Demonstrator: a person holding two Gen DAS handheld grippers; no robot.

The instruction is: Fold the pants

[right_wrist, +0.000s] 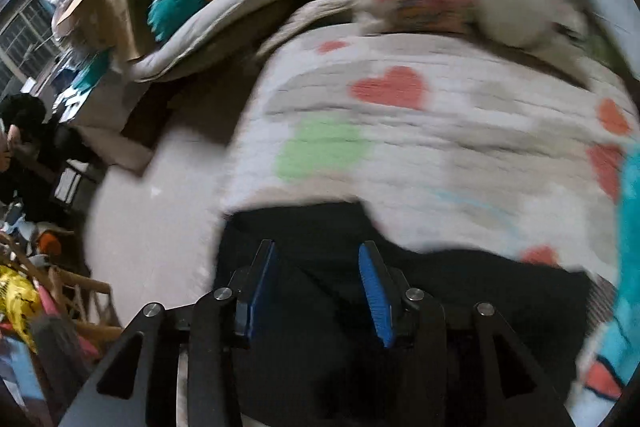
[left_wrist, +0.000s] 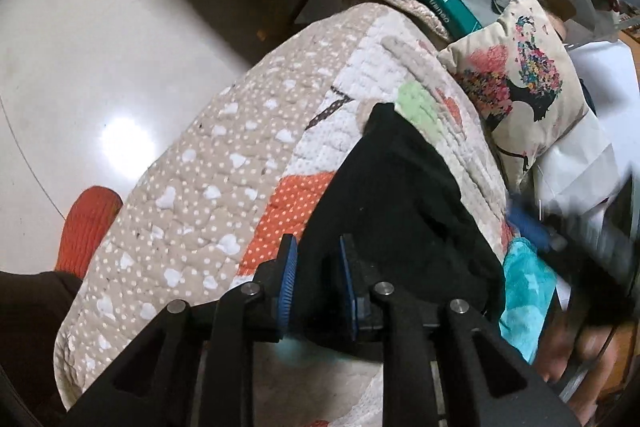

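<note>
Black pants (left_wrist: pixel 400 195) lie on a quilted cover with dots and hearts (left_wrist: pixel 208 187). In the left wrist view my left gripper (left_wrist: pixel 318 267) stands over the near edge of the pants, its blue pads (left_wrist: pixel 289 267) partly apart with black cloth between them. In the blurred right wrist view the pants (right_wrist: pixel 460 291) lie under my right gripper (right_wrist: pixel 318 267), whose blue pads (right_wrist: pixel 374 291) stand wide apart just above the cloth. The right gripper shows as a blue blur (left_wrist: pixel 528 223) at the pants' far side.
A printed cushion (left_wrist: pixel 520 83) and a teal box (left_wrist: pixel 448 3) lie beyond the quilt. A turquoise fleece (left_wrist: pixel 528 291) lies right of the pants. White tiled floor (left_wrist: pixel 80 67) is to the left, an orange sock (left_wrist: pixel 86 227) near the quilt edge. Clutter and boxes (right_wrist: pixel 100 7) stand left.
</note>
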